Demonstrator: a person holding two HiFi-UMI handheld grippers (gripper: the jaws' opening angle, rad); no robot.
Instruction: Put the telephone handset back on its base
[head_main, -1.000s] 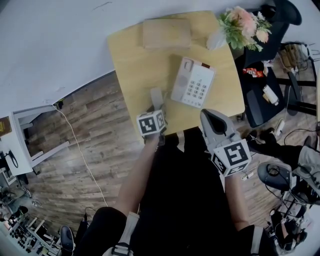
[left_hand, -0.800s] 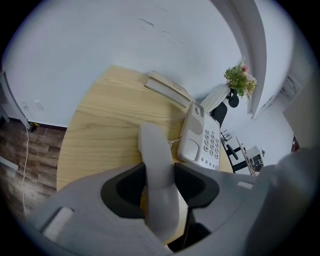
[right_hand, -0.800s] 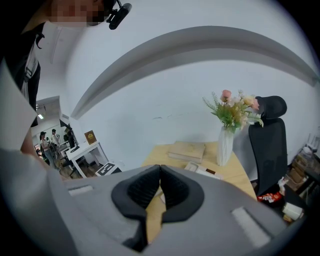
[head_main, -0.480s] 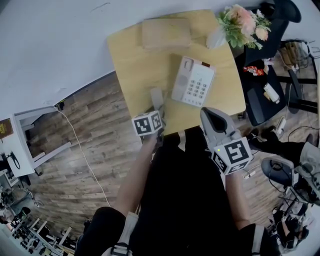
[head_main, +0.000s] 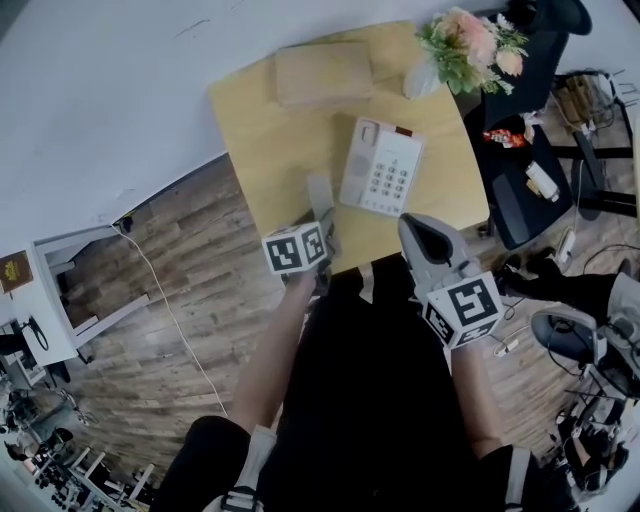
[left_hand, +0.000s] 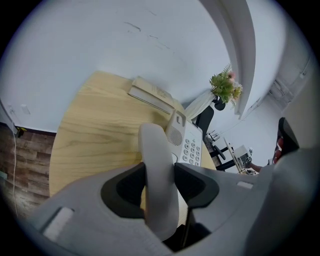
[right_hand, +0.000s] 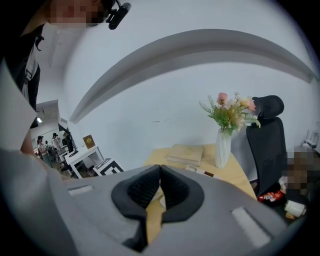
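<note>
The grey handset (left_hand: 156, 165) stands upright between the jaws of my left gripper (left_hand: 160, 172), whose pads press on both its sides. In the head view that gripper (head_main: 316, 220) holds the handset (head_main: 319, 190) over the table's near edge, just left of the white telephone base (head_main: 383, 167). The base's keypad and empty cradle (left_hand: 186, 141) show right behind the handset. My right gripper (head_main: 422, 228) hovers off the table's near right corner. Its jaws (right_hand: 160, 169) are shut, pads touching, with nothing between them.
A tan book (head_main: 322, 72) lies at the back of the round-cornered wooden table (head_main: 265, 130). A white vase of flowers (head_main: 465, 45) stands at the back right corner. A black office chair (head_main: 520, 200) is right of the table, and a cable (head_main: 165, 300) runs over the wooden floor on the left.
The head view has shifted a little. The left gripper with the handset has drifted slightly left; the right gripper has kept its place.
</note>
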